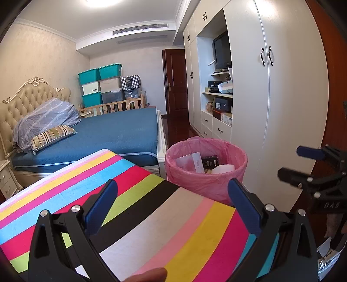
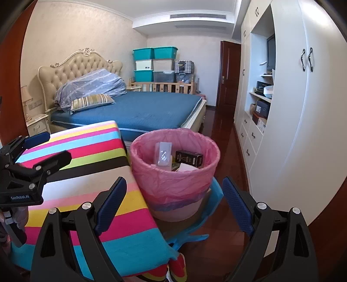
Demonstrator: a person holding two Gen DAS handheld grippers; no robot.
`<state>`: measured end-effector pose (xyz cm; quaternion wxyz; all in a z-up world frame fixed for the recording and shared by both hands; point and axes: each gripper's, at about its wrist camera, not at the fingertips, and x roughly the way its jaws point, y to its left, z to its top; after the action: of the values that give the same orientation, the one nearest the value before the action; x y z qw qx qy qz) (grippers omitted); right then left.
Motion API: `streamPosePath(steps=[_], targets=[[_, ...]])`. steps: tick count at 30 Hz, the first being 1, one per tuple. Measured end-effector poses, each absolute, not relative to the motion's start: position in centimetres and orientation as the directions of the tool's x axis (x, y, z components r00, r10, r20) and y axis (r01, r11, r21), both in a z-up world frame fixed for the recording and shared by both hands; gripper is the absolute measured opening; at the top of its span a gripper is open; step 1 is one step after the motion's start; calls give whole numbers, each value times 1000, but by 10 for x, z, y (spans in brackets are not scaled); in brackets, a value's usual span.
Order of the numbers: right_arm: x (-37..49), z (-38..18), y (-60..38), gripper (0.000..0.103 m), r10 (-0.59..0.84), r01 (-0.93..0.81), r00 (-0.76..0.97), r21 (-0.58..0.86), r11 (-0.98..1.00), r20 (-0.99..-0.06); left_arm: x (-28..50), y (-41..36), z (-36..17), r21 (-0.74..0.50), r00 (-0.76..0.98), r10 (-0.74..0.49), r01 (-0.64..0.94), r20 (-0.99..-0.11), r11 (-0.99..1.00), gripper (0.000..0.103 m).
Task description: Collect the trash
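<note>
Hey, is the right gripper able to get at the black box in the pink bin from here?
Probably yes. The right gripper is open and empty, and the black box lies on top in the uncovered pink bin, with nothing between them.

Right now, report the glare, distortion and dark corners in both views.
Left wrist view: ceiling light blown out at the top edge, wardrobe edges bowed by the fisheye, corners black. Right wrist view: white glare on the clear packet in the pink-lined bin, wardrobe likewise curved, dark vignette at the corners.
</note>
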<state>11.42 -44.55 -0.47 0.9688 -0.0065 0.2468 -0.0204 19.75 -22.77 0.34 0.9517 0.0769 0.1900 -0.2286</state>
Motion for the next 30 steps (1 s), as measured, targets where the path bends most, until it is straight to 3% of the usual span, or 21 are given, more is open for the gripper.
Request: streamPosePath(steps=[30], targets=[[116,-12,-440,85,-48,38,871,-32,999,-489,201,-224,1,55,816,-414,473,-403,879,98]])
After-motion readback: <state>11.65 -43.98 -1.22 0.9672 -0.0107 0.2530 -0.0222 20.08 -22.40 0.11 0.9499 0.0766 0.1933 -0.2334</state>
